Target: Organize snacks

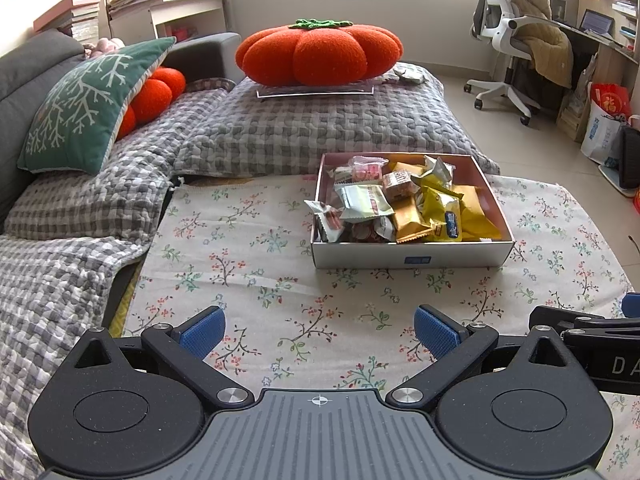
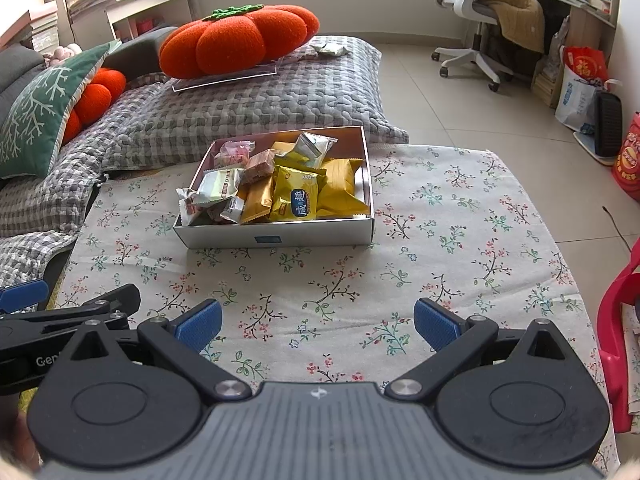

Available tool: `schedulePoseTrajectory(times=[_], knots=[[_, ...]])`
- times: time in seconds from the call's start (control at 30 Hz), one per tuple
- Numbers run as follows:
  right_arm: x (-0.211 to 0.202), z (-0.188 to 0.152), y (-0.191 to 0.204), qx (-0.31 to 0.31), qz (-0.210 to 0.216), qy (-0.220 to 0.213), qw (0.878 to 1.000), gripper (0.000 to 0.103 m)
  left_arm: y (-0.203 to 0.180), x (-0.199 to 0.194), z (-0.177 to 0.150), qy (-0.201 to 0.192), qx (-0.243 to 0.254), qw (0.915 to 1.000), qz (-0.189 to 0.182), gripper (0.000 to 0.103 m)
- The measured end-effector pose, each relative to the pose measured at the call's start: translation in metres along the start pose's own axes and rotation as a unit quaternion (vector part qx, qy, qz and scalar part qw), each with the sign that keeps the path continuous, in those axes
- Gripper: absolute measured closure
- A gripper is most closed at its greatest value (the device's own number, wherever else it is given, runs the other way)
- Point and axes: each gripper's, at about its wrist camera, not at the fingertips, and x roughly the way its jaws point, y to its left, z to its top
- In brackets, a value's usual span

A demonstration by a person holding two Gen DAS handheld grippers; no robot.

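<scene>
A shallow white box (image 1: 412,255) (image 2: 280,236) stands on the floral tablecloth (image 1: 240,248) (image 2: 440,220), filled with several wrapped snacks: yellow packets (image 1: 442,216) (image 2: 296,198), pale green ones (image 1: 364,200) (image 2: 218,186) and a pink one (image 1: 362,170) (image 2: 234,148). My left gripper (image 1: 320,330) hovers open over the cloth, well short of the box, nothing between its blue pads (image 1: 202,332). My right gripper (image 2: 318,326) is also open and empty, level with the left one and just as far from the box. Each gripper shows at the edge of the other's view.
An orange pumpkin cushion (image 1: 318,54) (image 2: 240,40) rests on a clear tray on the grey checked sofa cover. A green pillow (image 1: 88,108) leans at left. A white office chair (image 1: 516,32) and bags (image 2: 580,80) stand on the tiled floor at right. A red object (image 2: 620,340) sits by the table's right edge.
</scene>
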Motion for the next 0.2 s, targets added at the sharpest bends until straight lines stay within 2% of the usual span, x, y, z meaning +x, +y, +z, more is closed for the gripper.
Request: schedulePoseTrajectory(times=[0.2], knots=[[-0.0004, -0.0002, -0.0006, 0.0, 0.0, 0.0, 1.0, 0.001, -0.0001, 0.0, 0.0004, 0.0, 0.0, 1.0, 0.0, 0.002]])
